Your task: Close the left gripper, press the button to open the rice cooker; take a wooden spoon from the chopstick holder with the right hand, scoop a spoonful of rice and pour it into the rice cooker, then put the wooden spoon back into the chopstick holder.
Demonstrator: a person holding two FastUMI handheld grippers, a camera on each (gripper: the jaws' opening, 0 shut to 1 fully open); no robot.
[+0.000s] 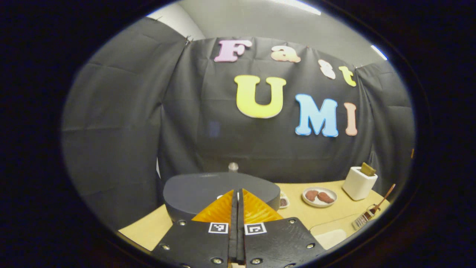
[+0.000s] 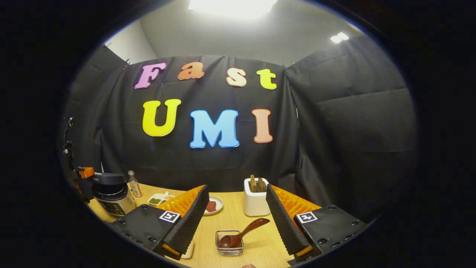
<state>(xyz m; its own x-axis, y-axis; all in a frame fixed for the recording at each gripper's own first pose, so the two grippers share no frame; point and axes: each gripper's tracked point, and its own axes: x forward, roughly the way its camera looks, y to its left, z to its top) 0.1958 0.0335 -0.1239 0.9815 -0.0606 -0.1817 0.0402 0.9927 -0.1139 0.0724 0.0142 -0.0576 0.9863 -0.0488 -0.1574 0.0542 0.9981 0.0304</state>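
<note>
The rice cooker (image 1: 193, 190) has a dark grey lid that is down. My left gripper (image 1: 238, 191) is shut with nothing held, its tips just over the lid's front. In the right gripper view the cooker (image 2: 111, 195) stands at the far left with the left gripper (image 2: 84, 173) at its top. My right gripper (image 2: 236, 189) is open and holds nothing. Between its fingers lies the wooden spoon (image 2: 243, 231), its bowl resting in a small clear box (image 2: 229, 243). Behind it stands the white chopstick holder (image 2: 256, 204) with wooden pieces sticking out. The holder (image 1: 359, 183) and spoon (image 1: 385, 197) also sit to the left gripper's right.
A plate with red pieces (image 2: 214, 205) (image 1: 319, 196), a small dish of green bits (image 2: 157, 200) and a little bottle (image 2: 134, 184) stand on the pale wooden table (image 2: 260, 245) between cooker and holder. Black cloth walls close the back and sides.
</note>
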